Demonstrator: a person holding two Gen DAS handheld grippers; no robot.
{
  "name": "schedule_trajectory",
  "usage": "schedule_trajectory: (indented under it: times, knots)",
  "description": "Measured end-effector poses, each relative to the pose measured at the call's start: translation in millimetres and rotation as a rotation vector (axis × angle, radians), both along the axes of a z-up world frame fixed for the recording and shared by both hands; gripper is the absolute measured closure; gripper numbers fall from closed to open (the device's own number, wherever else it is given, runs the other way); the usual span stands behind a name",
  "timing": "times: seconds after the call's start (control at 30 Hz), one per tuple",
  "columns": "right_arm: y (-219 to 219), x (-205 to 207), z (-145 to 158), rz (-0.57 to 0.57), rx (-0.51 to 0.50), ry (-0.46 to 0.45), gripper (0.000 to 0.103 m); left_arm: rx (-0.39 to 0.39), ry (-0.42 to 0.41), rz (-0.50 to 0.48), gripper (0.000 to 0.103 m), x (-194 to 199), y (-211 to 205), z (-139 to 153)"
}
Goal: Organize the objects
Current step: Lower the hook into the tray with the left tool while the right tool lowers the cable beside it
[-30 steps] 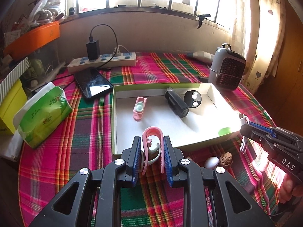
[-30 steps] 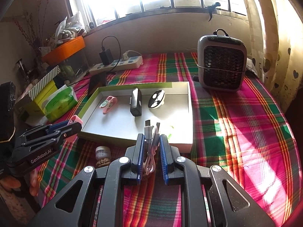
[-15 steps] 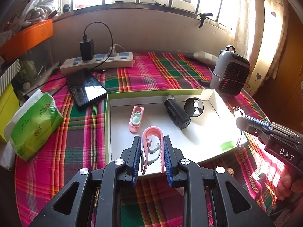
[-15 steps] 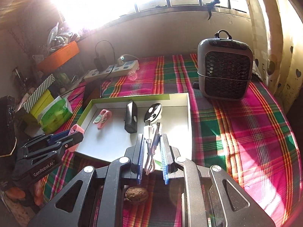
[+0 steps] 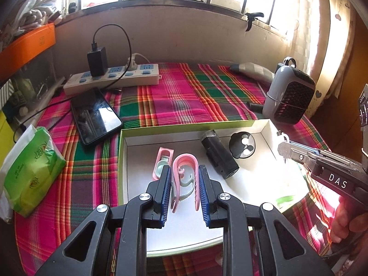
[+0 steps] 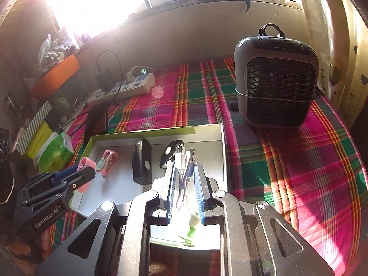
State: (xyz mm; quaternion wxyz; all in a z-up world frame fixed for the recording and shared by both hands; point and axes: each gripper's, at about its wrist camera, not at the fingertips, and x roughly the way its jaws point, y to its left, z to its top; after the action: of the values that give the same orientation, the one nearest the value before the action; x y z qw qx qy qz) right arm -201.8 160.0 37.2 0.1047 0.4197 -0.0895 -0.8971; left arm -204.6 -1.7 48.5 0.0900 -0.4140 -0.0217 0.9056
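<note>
While both my grippers hang over white tray, plaid cloth around it carries phone, power strip, tissue pack, grey heater. Tray floor already holds pink case, black block, round black piece. My left gripper pinches pink hair claw above tray's near half. My right gripper clamps bundled white cable, plugs sticking past tips, near tray's right wall.
</note>
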Motion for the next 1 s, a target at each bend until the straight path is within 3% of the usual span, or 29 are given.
schedule_trajectory:
  times: [1.0]
  knots:
    - [0.8,-39.9,-27.6,-0.026,0.032,-0.076,0.086,-0.052,-0.053,-0.021,0.082,-42.0,17.6,-26.9]
